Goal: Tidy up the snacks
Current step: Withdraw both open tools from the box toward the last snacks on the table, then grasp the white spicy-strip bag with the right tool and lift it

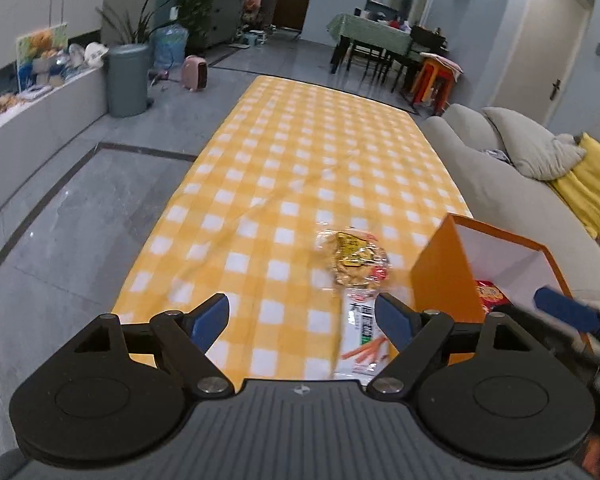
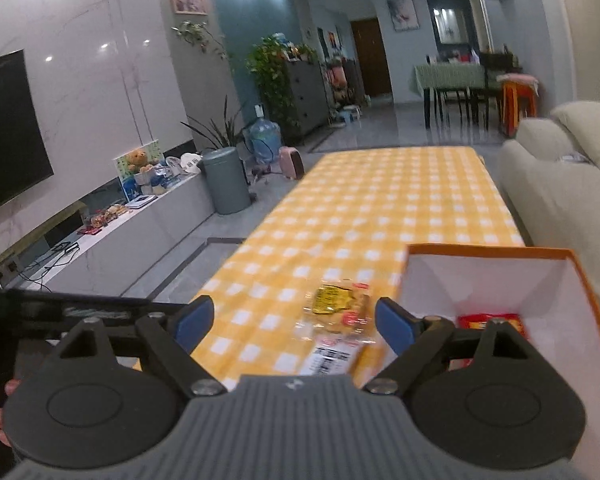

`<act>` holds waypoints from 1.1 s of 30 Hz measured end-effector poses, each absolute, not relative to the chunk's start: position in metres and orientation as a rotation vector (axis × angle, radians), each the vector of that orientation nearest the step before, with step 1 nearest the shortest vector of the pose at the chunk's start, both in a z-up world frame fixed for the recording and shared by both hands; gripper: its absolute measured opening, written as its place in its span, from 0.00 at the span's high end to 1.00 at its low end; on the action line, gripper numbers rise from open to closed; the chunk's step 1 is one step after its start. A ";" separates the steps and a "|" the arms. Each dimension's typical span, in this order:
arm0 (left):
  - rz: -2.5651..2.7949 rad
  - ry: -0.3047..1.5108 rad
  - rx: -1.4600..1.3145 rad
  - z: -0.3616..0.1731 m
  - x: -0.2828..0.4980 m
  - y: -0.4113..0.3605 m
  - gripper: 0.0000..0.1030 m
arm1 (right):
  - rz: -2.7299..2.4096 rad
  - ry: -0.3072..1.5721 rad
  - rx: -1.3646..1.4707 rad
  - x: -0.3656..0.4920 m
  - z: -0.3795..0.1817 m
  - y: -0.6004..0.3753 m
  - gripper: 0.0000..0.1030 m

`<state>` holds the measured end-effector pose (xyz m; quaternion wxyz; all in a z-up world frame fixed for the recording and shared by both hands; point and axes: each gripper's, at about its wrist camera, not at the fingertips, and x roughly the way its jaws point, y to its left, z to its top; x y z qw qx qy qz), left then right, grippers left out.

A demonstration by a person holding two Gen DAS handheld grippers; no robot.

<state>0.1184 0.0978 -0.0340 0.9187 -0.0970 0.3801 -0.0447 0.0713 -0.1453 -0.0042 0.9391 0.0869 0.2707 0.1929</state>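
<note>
Left hand-held gripper: jaws wide apart, nothing between pads, angled down at clear-wrapped snack pack, likely lining up for pick. Right hand-held gripper: likewise spread, empty, aimed at same pack from beside box. Snack pack lying flat on checked surface, just left of orange box. Box open-topped, red packet already inside; probable destination for pack.

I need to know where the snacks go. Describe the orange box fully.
The orange box stands open-topped on the yellow checked tablecloth, near the sofa-side edge. It looks like stiff card, orange outside and plain white inside, with straight upright walls. A red snack packet lies on its floor. The clear-wrapped snack lies just outside its wall; contact cannot be told.
</note>
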 end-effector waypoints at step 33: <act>-0.025 0.849 -0.394 -0.090 0.147 0.154 0.16 | -0.003 0.796 0.030 0.143 -0.164 -0.039 0.50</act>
